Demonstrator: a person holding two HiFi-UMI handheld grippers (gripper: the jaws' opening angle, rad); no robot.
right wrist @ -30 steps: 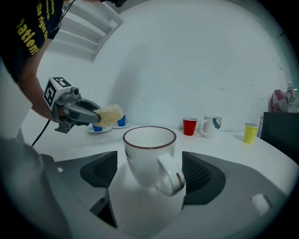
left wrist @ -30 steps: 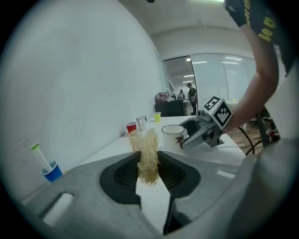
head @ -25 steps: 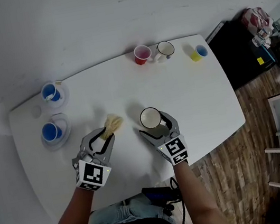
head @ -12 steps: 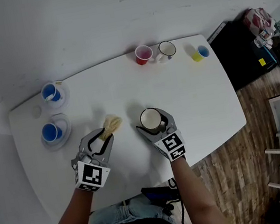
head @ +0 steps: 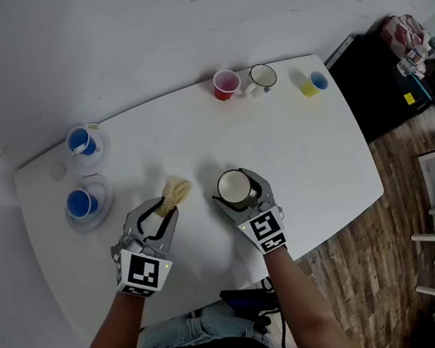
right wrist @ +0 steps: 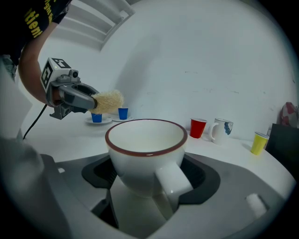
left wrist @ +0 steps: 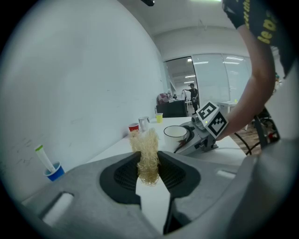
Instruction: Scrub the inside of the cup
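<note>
Between the right gripper's [right wrist: 150, 170] jaws, which have just been closing, the cup [right wrist: 145, 140] sits clamped.

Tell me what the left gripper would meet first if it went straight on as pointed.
Probably bare tabletop: the left gripper, shut on the scrubber, tilts slightly down. Farther along stand the red cup and white mug; depth unclear.

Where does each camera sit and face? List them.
Head view: on the head, facing down at the table; forearms, left gripper and right gripper show.
Left gripper view: on the left gripper, facing its jaws, shut on the scrubber; right arm shows.
Right gripper view: on the right gripper, whose jaws have just been closing round the cup; left arm shows.
All share the cup.
</note>
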